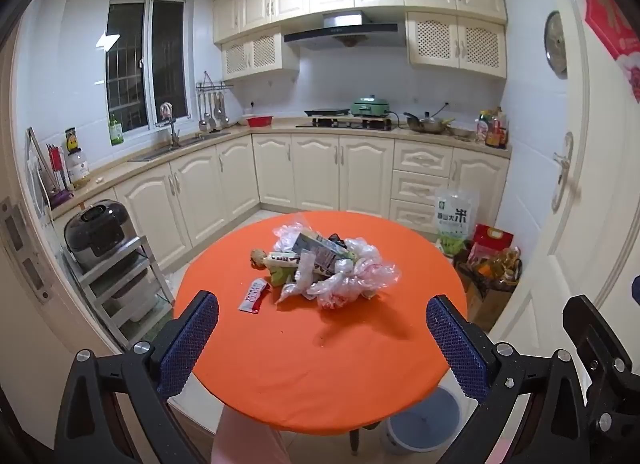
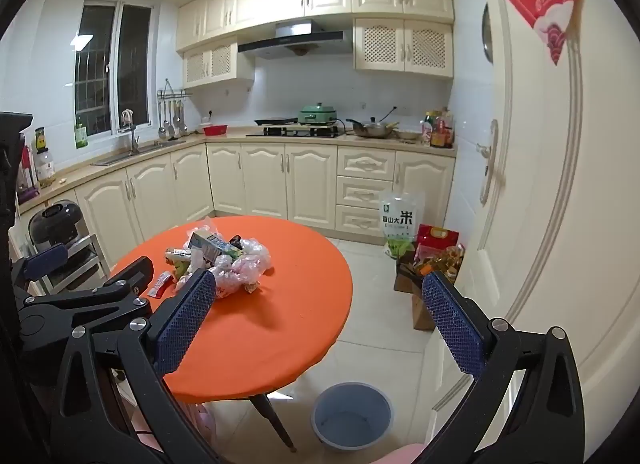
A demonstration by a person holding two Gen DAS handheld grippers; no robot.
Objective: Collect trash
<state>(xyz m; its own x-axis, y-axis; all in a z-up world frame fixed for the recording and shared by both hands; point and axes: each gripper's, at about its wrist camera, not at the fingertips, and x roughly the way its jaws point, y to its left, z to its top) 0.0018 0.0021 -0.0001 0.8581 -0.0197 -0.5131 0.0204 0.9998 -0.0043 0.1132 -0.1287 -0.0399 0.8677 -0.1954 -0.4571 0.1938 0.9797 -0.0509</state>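
Note:
A pile of trash [image 1: 328,264] lies on the round orange table [image 1: 304,376]: crumpled clear plastic bags, a carton, wrappers. A red and white wrapper [image 1: 253,295] lies apart at the pile's left. The pile [image 2: 224,260] and wrapper [image 2: 159,285] also show in the right wrist view. My left gripper [image 1: 322,316] is open and empty, held above the table's near edge, short of the pile. My right gripper [image 2: 318,296] is open and empty, right of the left one [image 2: 92,264]. A grey-blue bin [image 2: 351,414] stands on the floor by the table; it also shows in the left wrist view [image 1: 424,420].
Cream kitchen cabinets and counter [image 1: 320,132] run along the back and left. A rice cooker on a metal rack [image 1: 100,240] stands left of the table. Rice bags and a box of groceries [image 2: 432,260] sit on the floor at right, beside a white door [image 2: 540,224].

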